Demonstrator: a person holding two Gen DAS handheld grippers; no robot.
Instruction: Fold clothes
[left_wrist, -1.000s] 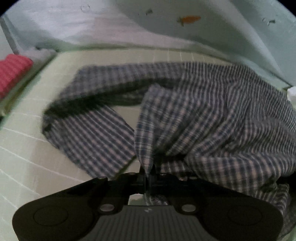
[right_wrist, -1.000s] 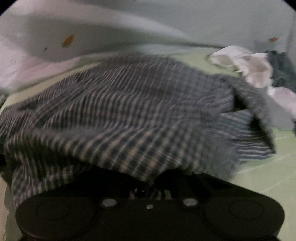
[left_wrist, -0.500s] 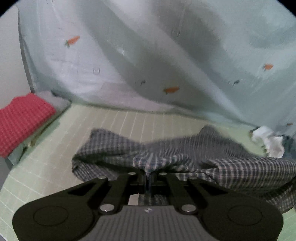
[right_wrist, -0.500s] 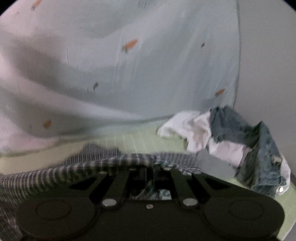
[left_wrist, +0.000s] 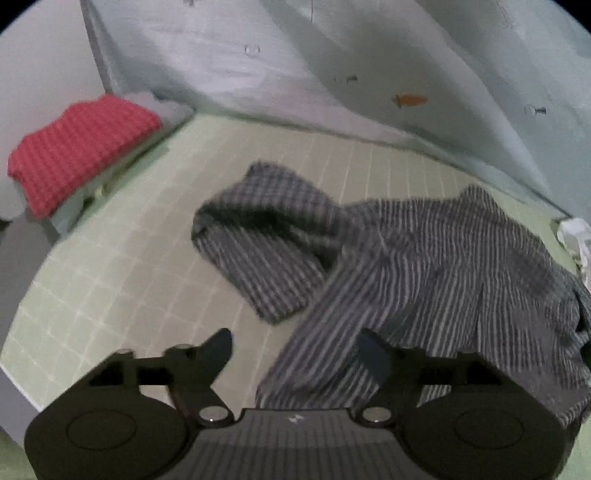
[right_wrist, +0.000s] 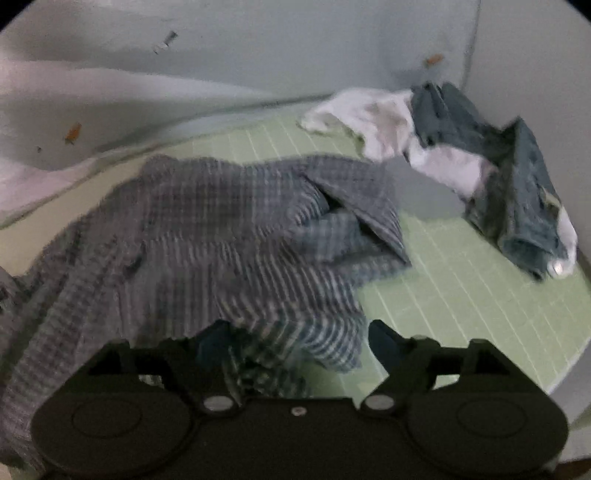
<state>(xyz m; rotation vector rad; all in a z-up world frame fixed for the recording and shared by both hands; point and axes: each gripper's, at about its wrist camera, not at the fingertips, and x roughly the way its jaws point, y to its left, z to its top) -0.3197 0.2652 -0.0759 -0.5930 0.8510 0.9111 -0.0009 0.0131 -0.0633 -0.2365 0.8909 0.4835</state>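
A blue-and-white checked shirt (left_wrist: 424, 266) lies rumpled on the green gridded mat (left_wrist: 122, 266), one sleeve flung out to the left. My left gripper (left_wrist: 299, 350) stands open just over the shirt's near hem, its fingers spread wide with cloth lying loose between them. In the right wrist view the same shirt (right_wrist: 221, 229) spreads across the mat (right_wrist: 461, 277), and my right gripper (right_wrist: 295, 339) is open too, with a bunched fold of the hem lying between its fingers. Both views are motion-blurred.
A folded red waffle-knit cloth (left_wrist: 77, 147) rests on a stack at the far left. A heap of white and denim clothes (right_wrist: 480, 158) sits at the far right of the mat. A pale sheet with small orange prints (left_wrist: 369, 55) hangs behind. The mat's edge (right_wrist: 569, 373) curves close on the right.
Both grippers held the shirt pinched and raised toward the sheet; now both have opened and the shirt has dropped onto the mat. The cameras have tilted back down.
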